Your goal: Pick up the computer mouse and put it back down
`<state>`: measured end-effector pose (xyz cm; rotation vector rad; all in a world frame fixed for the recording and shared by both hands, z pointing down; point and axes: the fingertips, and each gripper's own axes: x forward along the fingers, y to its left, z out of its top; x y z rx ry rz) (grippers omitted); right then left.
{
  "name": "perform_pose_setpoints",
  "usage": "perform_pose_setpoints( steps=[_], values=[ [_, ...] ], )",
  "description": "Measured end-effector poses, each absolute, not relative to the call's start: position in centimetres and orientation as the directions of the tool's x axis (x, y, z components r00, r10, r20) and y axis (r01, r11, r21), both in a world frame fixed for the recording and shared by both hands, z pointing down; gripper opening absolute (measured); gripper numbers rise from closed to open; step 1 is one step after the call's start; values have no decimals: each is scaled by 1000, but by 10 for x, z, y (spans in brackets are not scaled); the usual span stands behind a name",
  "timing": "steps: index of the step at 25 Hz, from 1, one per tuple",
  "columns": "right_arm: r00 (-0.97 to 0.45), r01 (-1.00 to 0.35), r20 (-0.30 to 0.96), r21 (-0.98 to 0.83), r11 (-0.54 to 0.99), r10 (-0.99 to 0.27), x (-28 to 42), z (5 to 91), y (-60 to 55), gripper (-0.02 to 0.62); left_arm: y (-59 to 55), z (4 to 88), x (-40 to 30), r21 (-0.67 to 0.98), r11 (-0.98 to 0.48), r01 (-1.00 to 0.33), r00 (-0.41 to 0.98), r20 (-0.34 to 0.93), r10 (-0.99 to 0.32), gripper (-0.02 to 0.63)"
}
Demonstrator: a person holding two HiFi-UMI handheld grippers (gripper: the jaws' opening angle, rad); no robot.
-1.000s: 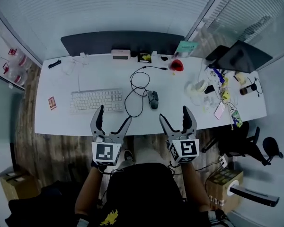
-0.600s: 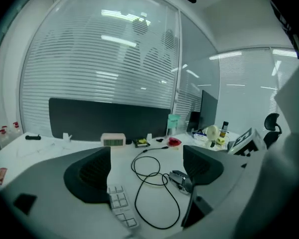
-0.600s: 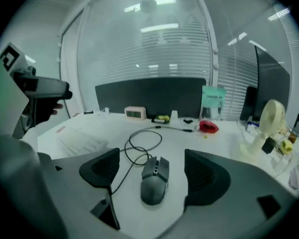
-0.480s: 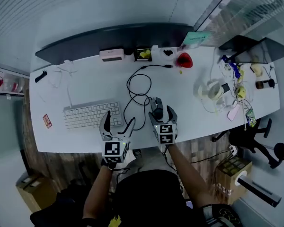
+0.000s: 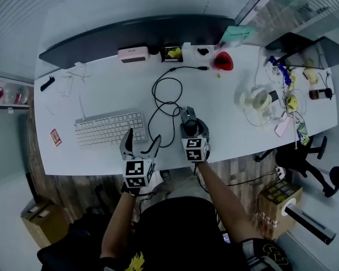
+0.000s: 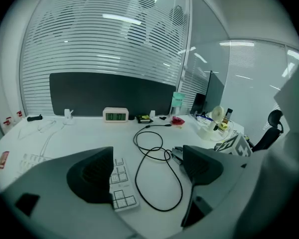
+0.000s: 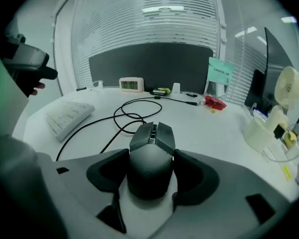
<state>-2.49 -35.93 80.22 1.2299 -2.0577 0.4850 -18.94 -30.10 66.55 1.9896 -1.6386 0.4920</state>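
Left gripper (image 5: 142,138) hangs spread and empty above the bench (image 5: 101,89). Right gripper (image 7: 150,178) is the one on the job: its jaws have just been closing and now pinch the computer mouse (image 7: 152,143), bench-bound, long axis straight ahead between them.

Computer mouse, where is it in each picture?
Head view: computer mouse near the middle, right of the keyboard.
Left gripper view: only its front peeks out, just right of centre.
Right gripper view: big and close, low centre.
Shared landmark: the digital clock at the back, seen in all three.
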Motion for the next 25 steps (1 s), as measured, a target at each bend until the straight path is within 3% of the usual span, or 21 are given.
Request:
perform_pose_setpoints(
  steps=[8,14,25],
  values=[
    [-348,-887,608,34,461,-714,-11,712,-344,281,-261,613,-187,134,-146,-980,194,493,-848,440],
    [-409,-872,429,78,484,-806,-5,601,-330,276,-236,547,-190,72,-176,-982,190,376,-907,440],
    [-507,-830,94,213,515,-857,8,394,-268,275,-189,384,-168,-132,-232,-964,220,104,-970,440]
  ],
)
